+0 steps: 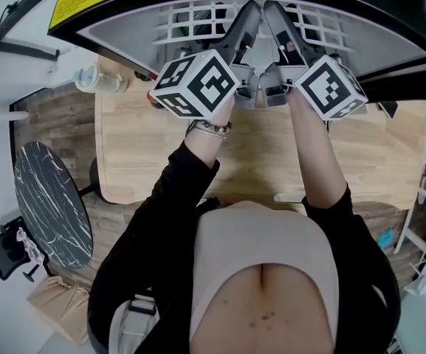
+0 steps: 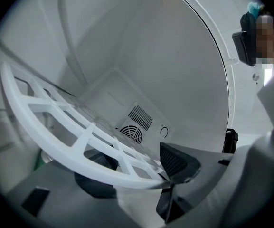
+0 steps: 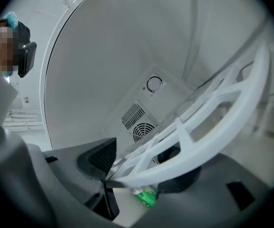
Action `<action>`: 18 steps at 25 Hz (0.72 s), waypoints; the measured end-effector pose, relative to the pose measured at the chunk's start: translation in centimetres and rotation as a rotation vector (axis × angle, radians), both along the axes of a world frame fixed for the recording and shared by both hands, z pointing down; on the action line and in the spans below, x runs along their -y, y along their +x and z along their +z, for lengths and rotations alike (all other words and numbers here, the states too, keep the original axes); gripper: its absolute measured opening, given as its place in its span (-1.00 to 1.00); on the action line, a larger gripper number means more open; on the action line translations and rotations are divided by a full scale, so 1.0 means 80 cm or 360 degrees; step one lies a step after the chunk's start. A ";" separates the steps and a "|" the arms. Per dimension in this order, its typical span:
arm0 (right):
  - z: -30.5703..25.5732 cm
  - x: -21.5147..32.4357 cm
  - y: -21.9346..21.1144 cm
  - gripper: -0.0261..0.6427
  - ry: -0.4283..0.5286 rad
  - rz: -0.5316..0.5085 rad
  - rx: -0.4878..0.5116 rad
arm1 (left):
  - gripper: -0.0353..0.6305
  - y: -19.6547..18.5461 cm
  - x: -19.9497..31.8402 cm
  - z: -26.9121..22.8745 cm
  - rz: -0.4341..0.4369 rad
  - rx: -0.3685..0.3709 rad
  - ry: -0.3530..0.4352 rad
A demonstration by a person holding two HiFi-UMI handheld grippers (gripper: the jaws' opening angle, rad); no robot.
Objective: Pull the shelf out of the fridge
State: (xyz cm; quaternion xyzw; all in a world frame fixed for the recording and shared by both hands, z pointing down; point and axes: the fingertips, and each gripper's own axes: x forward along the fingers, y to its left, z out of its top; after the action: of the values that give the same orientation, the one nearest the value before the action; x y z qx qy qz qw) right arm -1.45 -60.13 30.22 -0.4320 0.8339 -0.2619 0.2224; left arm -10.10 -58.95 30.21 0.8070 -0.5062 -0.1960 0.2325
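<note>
The white grid shelf (image 1: 190,17) lies inside the open fridge (image 1: 390,32), which has a black rim and white walls. Both grippers reach in side by side at the shelf's front edge. My left gripper (image 1: 248,12) is shut on the shelf's curved front rim (image 2: 65,144); in the left gripper view its dark pads (image 2: 177,161) clamp the rim from above and below. My right gripper (image 1: 273,12) is likewise shut on the rim (image 3: 208,127), its pads (image 3: 99,160) pinching it. The shelf sits tilted in both gripper views.
A green can (image 3: 145,196) lies under the shelf on the fridge floor. A round fan vent (image 2: 133,134) sits in the back wall. The fridge stands on a wooden table (image 1: 153,164) with a clear cup (image 1: 94,78) at its left. A dark marble round table (image 1: 50,201) stands left.
</note>
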 end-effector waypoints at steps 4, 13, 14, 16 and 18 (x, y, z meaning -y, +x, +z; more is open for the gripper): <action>0.001 0.000 0.000 -0.13 -0.0004 0.0011 -0.0006 | -0.08 -0.002 0.000 0.002 -0.0009 0.0008 -0.0014; 0.001 -0.002 0.002 -0.19 -0.0031 0.0035 -0.0002 | -0.11 0.000 -0.002 0.002 -0.0001 0.0014 -0.0030; 0.001 -0.002 0.002 -0.20 -0.0035 0.0038 0.0000 | -0.12 -0.001 -0.002 0.002 -0.0001 0.0014 -0.0033; 0.002 -0.002 0.003 -0.20 -0.0041 0.0039 0.0002 | -0.12 -0.001 -0.002 0.003 0.0000 0.0012 -0.0039; 0.003 -0.003 0.002 -0.21 -0.0048 0.0037 -0.0007 | -0.13 -0.001 -0.003 0.003 -0.0004 0.0007 -0.0042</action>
State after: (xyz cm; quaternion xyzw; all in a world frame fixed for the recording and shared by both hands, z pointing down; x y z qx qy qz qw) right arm -1.25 -59.89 30.42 -0.4455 0.8253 -0.2708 0.2172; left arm -10.16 -58.71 30.46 0.8037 -0.5103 -0.1879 0.2416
